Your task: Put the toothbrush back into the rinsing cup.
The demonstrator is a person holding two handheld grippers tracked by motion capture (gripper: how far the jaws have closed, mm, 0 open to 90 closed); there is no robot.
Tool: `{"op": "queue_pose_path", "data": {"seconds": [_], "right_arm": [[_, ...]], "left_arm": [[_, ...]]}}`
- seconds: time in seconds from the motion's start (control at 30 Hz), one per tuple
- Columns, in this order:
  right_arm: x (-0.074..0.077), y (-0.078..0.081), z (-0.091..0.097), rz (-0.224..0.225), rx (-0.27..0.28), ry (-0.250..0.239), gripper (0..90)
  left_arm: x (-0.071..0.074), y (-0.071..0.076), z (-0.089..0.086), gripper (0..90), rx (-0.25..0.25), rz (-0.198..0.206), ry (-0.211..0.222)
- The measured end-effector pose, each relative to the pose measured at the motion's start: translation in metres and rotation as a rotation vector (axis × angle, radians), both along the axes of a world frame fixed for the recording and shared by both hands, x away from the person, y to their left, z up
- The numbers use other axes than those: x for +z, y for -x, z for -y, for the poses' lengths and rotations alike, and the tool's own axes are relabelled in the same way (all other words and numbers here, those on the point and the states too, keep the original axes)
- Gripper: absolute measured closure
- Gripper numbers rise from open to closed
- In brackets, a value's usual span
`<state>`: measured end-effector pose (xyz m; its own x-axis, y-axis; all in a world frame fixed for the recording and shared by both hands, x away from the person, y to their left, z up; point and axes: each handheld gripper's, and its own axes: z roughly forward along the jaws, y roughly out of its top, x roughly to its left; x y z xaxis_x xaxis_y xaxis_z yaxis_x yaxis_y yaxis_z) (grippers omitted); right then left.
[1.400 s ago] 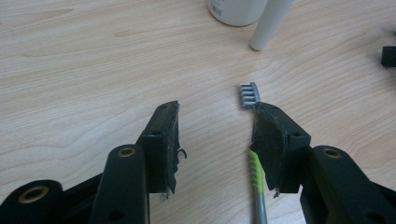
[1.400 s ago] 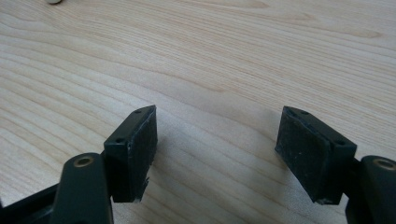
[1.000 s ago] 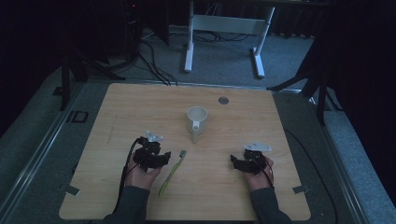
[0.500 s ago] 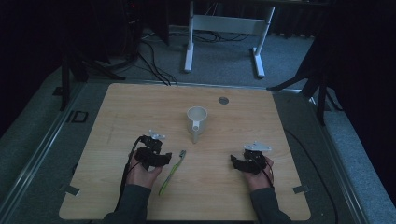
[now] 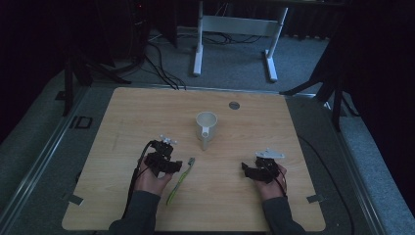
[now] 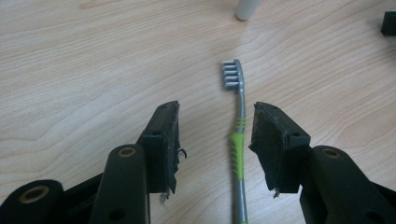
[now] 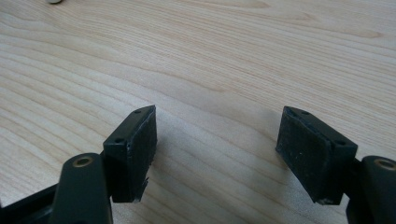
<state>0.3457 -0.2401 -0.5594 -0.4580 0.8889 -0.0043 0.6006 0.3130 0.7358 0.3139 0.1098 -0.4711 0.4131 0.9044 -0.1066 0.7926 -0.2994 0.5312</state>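
A toothbrush (image 5: 180,180) with a green and grey handle lies flat on the wooden table (image 5: 122,112), its grey bristled head (image 6: 232,74) pointing away from me. My left gripper (image 5: 166,164) sits just left of it; in the left gripper view the left gripper (image 6: 215,135) is open with the handle (image 6: 239,154) lying between the jaws, close to the right one, touching neither. A white mug (image 5: 206,125) stands upright at the table's middle, handle toward me. My right gripper (image 5: 252,171) rests low at the right; its jaws (image 7: 217,144) stand wide open over bare wood.
A small dark round disc (image 5: 234,105) lies near the table's far edge. Beyond the table stand a white desk frame (image 5: 235,29) and cables on grey carpet. A person's hands and sleeves (image 5: 139,215) come in from the near edge.
My left gripper has crept slightly toward the toothbrush. The right gripper, mug and toothbrush have not moved.
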Motion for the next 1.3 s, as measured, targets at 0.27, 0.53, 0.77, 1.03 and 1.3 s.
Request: {"op": "queue_pose_path", "data": {"seconds": [0.27,0.53,0.77,1.03,1.3], "right_arm": [[0.000,0.000,0.000,0.000,0.000,0.000,28.5],[0.000,0.000,0.000,0.000,0.000,0.000,28.5],[0.000,0.000,0.000,0.000,0.000,0.000,28.5],[0.000,0.000,0.000,-0.001,-0.001,0.000,28.5],[0.000,0.000,0.000,-0.002,-0.002,-0.001,28.5]], "left_arm": [[0.006,-0.002,0.003,51.5,-0.012,0.004,-0.009],[0.006,-0.004,0.007,51.7,-0.028,-0.014,-0.024],[0.004,-0.008,0.010,51.7,-0.041,-0.049,-0.033],[0.004,-0.014,0.016,51.4,-0.048,-0.075,-0.053],[0.002,-0.018,0.027,52.5,-0.078,-0.104,-0.082]]}}
